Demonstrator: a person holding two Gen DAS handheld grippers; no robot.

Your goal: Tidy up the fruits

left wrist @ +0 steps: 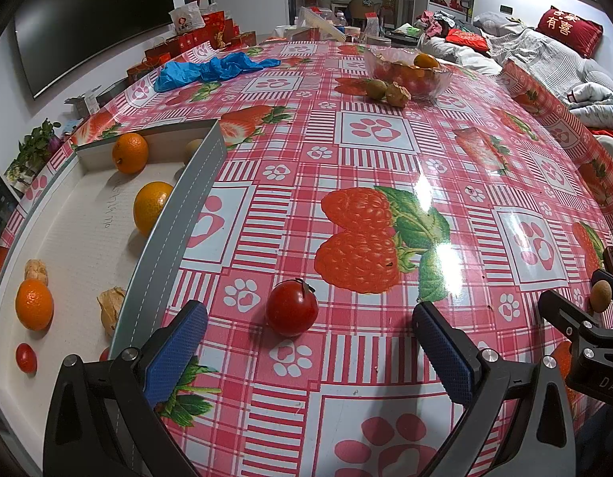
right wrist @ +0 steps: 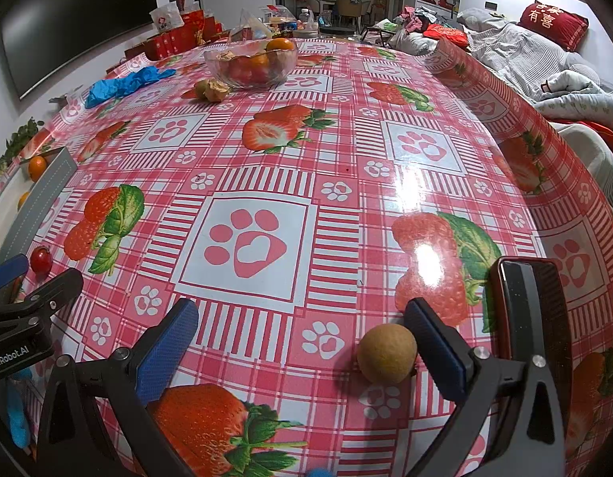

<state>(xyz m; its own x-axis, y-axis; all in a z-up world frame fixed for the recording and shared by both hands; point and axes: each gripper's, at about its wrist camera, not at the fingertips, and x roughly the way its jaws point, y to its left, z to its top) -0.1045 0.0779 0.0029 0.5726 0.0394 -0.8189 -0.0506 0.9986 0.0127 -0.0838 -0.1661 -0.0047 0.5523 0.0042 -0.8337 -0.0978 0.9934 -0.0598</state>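
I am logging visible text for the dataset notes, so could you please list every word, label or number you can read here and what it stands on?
"有喜": red cushion on the sofa; the smaller characters above it are blurred.
"GenRobot.AI": body of the left gripper, seen from the right wrist view.
"DAS": cut-off letters on the right gripper, seen from the left wrist view.
Handwriting on the tray floor: unreadable.
Red gift boxes and white bag: print too small.
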